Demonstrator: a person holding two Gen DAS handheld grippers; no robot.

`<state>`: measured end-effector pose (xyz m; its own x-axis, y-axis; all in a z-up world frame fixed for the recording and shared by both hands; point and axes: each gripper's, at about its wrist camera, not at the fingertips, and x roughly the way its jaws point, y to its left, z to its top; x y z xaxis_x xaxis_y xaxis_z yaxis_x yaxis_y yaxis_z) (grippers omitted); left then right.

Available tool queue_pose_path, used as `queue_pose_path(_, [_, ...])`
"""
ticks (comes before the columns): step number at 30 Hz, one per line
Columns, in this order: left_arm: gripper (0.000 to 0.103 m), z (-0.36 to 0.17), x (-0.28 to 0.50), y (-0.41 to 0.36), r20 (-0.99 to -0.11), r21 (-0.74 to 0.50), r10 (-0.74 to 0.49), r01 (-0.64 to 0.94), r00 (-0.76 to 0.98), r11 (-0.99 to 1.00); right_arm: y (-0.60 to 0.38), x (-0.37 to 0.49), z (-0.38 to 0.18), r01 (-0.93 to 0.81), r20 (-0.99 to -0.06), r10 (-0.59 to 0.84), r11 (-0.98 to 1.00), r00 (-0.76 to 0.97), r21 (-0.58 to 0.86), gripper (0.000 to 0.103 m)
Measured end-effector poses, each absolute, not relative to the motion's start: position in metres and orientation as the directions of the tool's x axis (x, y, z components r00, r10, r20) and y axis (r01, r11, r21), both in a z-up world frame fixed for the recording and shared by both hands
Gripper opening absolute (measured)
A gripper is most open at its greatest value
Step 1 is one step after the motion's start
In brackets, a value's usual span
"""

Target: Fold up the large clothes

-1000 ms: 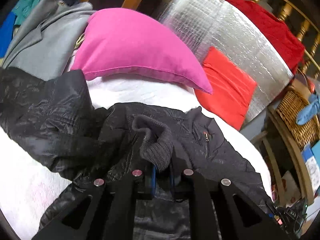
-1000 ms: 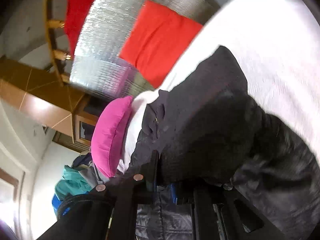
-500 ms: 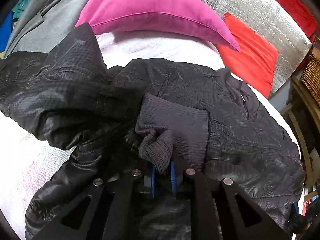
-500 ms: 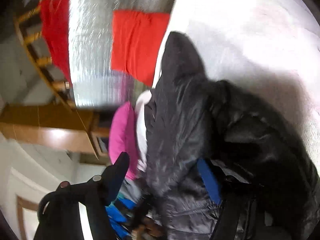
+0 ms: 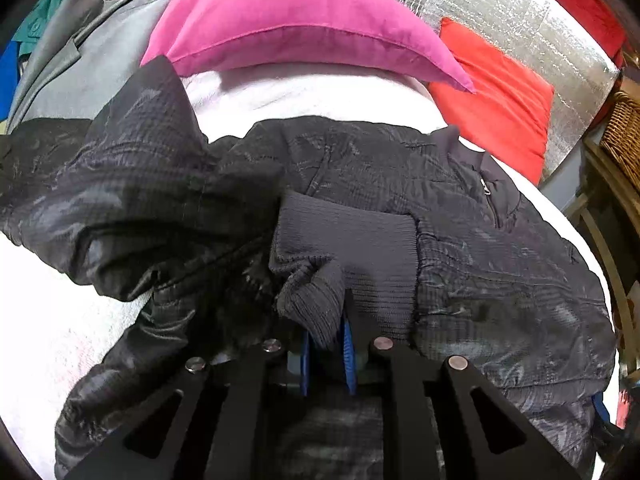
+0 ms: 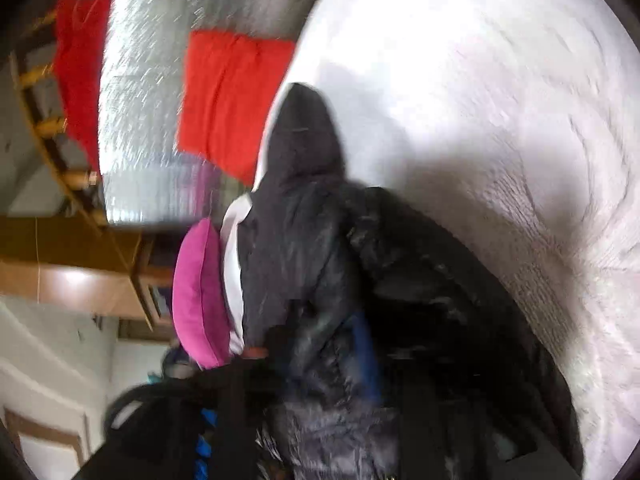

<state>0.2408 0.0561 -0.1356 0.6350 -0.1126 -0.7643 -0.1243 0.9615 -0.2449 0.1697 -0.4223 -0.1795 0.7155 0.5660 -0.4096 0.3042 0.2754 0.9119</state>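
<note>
A black quilted jacket (image 5: 460,220) lies spread on the white bed cover (image 5: 312,96). One sleeve is folded across its front, and the ribbed knit cuff (image 5: 360,240) rests on the chest. My left gripper (image 5: 326,340) is shut on the end of that cuff, pinched between its blue pads. In the blurred right wrist view the jacket (image 6: 420,280) bulges up between the fingers of my right gripper (image 6: 316,344). Its jaws stand wide and are closing; one blue pad (image 6: 366,356) shows beside the fabric, and I see no firm pinch.
A pink pillow (image 5: 288,20) and a red cushion (image 5: 500,96) lie at the bed's far end against a silver foil panel (image 5: 500,8). A grey garment (image 5: 80,60) is heaped at far left. A wicker basket (image 5: 624,136) stands off the right edge.
The left gripper came down with the cuff, laying the sleeve across the jacket's front. The right gripper let go of the jacket fabric, opened wide and rolled.
</note>
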Motion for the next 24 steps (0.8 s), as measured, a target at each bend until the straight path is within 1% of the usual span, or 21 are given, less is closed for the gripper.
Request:
queue_pose_path(1, [0.017, -0.135, 0.24, 0.056, -0.762, -0.244, -0.113, -0.121, 0.637, 0.962, -0.425, 0.165, -0.168, 0.276, -0.407, 0.573, 0.306, 0.711, 0.911, 0.069])
queue_pose_path(3, [0.019, -0.136, 0.24, 0.056, -0.759, -0.248, -0.116, -0.121, 0.641, 0.961, -0.431, 0.159, -0.148, 0.222, -0.408, 0.582, 0.365, 0.703, 0.904, 0.069])
queue_pose_path(6, [0.02, -0.141, 0.239, 0.057, -0.754, -0.249, -0.116, -0.117, 0.647, 0.961, -0.438, 0.168, -0.119, 0.194, -0.456, 0.508, 0.486, 0.73, 0.852, 0.069])
queue_pose_path(7, [0.02, -0.141, 0.239, 0.056, -0.751, -0.247, -0.113, -0.118, 0.651, 0.962, -0.441, 0.178, -0.113, 0.194, -0.485, 0.473, 0.539, 0.735, 0.82, 0.069])
queue_pose_path(9, [0.021, -0.141, 0.239, 0.055, -0.749, -0.24, -0.108, -0.116, 0.653, 0.964, -0.441, 0.204, -0.119, 0.214, -0.543, 0.454, 0.594, 0.707, 0.775, 0.071])
queue_pose_path(11, [0.021, -0.142, 0.24, 0.056, -0.749, -0.249, -0.115, -0.116, 0.653, 0.962, -0.436, 0.234, -0.139, 0.238, -0.635, 0.448, 0.667, 0.63, 0.706, 0.07])
queue_pose_path(12, [0.021, -0.142, 0.24, 0.056, -0.747, -0.255, -0.12, -0.115, 0.654, 0.96, -0.437, 0.237, -0.145, 0.232, -0.65, 0.461, 0.679, 0.604, 0.696, 0.07])
queue_pose_path(13, [0.021, -0.142, 0.239, 0.057, -0.745, -0.257, -0.122, -0.114, 0.656, 0.96, -0.432, 0.243, -0.151, 0.21, -0.661, 0.485, 0.692, 0.573, 0.69, 0.058])
queue_pose_path(14, [0.021, -0.143, 0.239, 0.057, -0.743, -0.258, -0.123, -0.112, 0.658, 0.96, -0.431, 0.243, -0.15, 0.194, -0.671, 0.473, 0.717, 0.57, 0.67, 0.035])
queue_pose_path(15, [0.021, -0.143, 0.237, 0.058, -0.741, -0.257, -0.123, -0.11, 0.66, 0.96, -0.429, 0.24, -0.146, 0.174, -0.676, 0.455, 0.741, 0.579, 0.648, 0.032])
queue_pose_path(16, [0.025, -0.143, 0.237, 0.057, -0.74, -0.252, -0.12, -0.107, 0.662, 0.962, -0.429, 0.238, -0.147, 0.175, -0.681, 0.441, 0.751, 0.584, 0.636, 0.025])
queue_pose_path(18, [0.029, -0.145, 0.238, 0.054, -0.739, -0.245, -0.121, -0.097, 0.663, 0.965, -0.437, 0.239, -0.168, 0.236, -0.73, 0.409, 0.761, 0.548, 0.604, 0.022])
queue_pose_path(21, [0.029, -0.144, 0.238, 0.051, -0.742, -0.224, -0.105, -0.097, 0.663, 0.97, -0.437, 0.238, -0.159, 0.204, -0.716, 0.405, 0.774, 0.568, 0.6, 0.024])
queue_pose_path(24, [0.029, -0.145, 0.238, 0.053, -0.738, -0.234, -0.112, -0.097, 0.666, 0.967, -0.446, 0.235, -0.142, 0.213, -0.677, 0.401, 0.743, 0.617, 0.635, 0.035])
